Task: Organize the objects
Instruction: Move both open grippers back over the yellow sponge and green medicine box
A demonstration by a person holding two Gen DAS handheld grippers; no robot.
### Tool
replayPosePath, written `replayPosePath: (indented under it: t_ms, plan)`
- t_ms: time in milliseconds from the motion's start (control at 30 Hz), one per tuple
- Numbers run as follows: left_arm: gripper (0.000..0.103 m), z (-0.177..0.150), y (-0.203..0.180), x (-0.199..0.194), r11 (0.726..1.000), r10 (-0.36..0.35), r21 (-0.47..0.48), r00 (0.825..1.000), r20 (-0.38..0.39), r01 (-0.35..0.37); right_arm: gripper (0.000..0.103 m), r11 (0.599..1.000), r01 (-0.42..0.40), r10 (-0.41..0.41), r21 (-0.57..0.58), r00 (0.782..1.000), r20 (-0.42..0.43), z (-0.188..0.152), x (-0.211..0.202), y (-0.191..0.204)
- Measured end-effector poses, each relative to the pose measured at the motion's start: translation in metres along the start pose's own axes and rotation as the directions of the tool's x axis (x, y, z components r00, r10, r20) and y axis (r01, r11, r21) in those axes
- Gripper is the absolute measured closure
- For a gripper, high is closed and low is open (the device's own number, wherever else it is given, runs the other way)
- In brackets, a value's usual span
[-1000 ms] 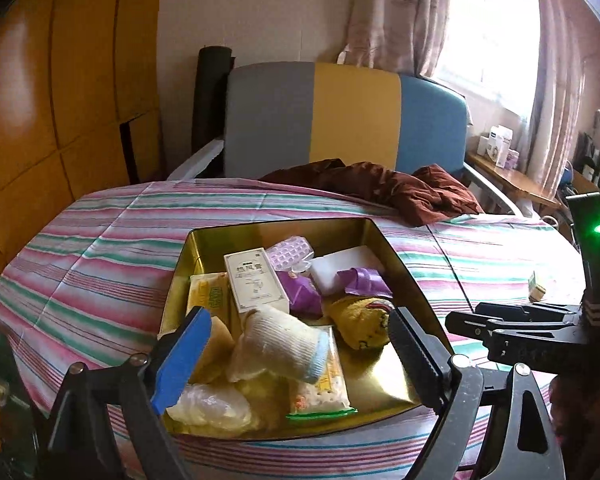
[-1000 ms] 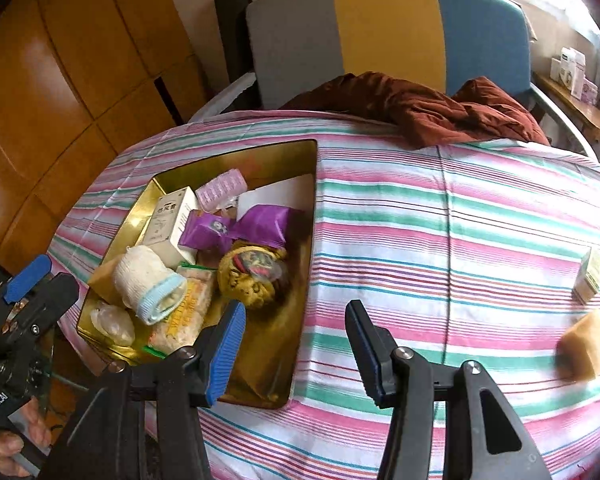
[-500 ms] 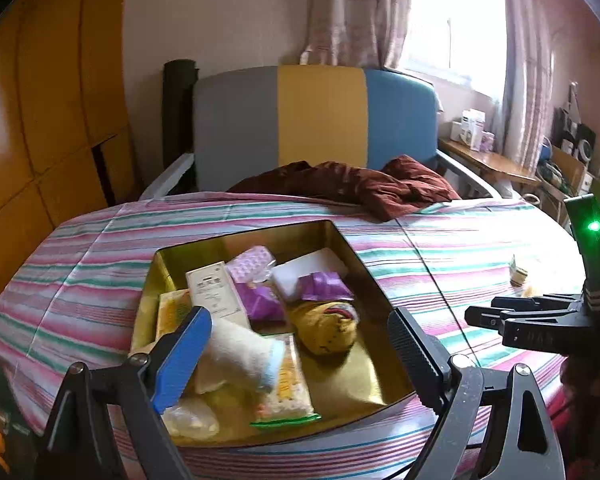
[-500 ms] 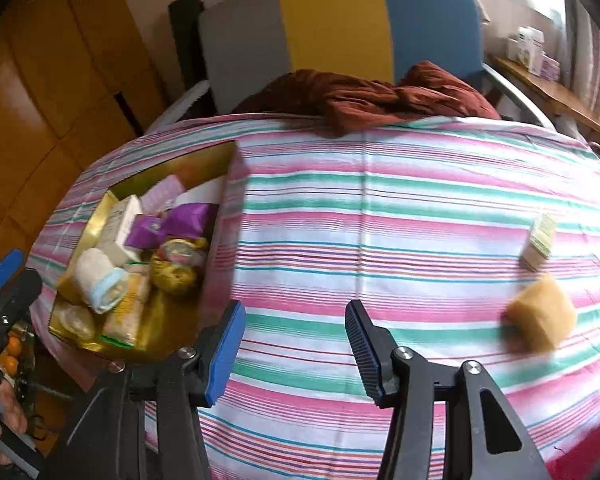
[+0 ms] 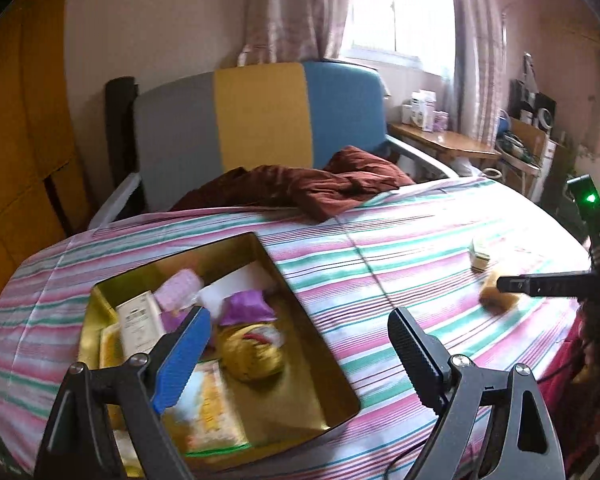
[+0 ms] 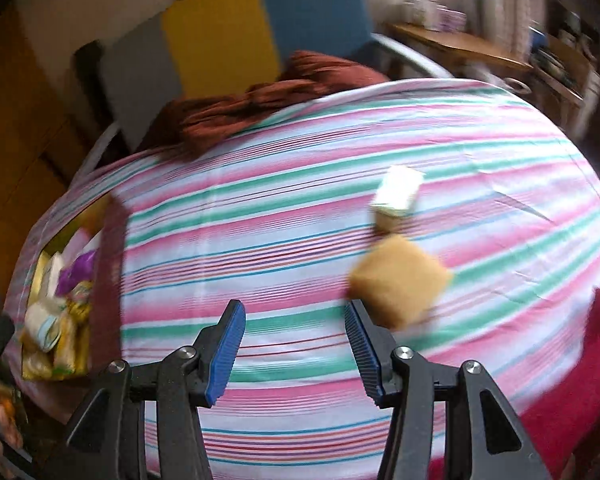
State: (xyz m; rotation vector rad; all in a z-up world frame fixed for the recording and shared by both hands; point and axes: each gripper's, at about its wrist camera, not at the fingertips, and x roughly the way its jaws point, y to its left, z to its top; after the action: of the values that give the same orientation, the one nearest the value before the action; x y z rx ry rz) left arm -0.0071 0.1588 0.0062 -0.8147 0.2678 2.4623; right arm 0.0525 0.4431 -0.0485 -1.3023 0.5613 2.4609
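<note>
A gold tin (image 5: 332, 364) on the striped tablecloth holds several items: a white box (image 5: 138, 326), purple packets (image 5: 246, 306) and a yellow round pouch (image 5: 252, 354). My left gripper (image 5: 296, 356) is open and empty above the tin's right side. My right gripper (image 6: 294, 340) is open and empty over the cloth. A tan sponge (image 6: 400, 280) lies just right of it, and a small white box (image 6: 398, 190) lies beyond. The sponge (image 5: 498, 296) and small box (image 5: 480, 254) also show in the left wrist view, with the right gripper's fingers (image 5: 540, 285) above the sponge. The tin (image 6: 112, 264) sits far left in the right wrist view.
A dark red cloth (image 5: 312, 188) is heaped at the table's far edge against a grey, yellow and blue chair (image 5: 260, 120). A wooden side table (image 5: 440, 140) with small boxes stands by the window. Red fabric (image 6: 580, 380) is at the right.
Both grippers have swung right. The tin has slid left in both views, and the sponge and small box have come close to the right gripper. Both stay open and empty.
</note>
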Motion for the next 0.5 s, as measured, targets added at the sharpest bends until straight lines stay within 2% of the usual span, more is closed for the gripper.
replayPosePath:
  t_ms: [267,500]
  plan:
    - [0.013,0.01,-0.041,0.028,0.995,-0.084,0.053,0.995,-0.044,0.086,0.05,0.977,0.086,-0.095,0.193,0.995,0.038,0.006,-0.018,-0.068]
    - [0.013,0.02,-0.091,0.061,0.976,-0.179,0.107,0.978,-0.104,0.19,0.05,0.95,0.062,-0.085,0.308,0.994,0.064,0.005,-0.016,-0.099]
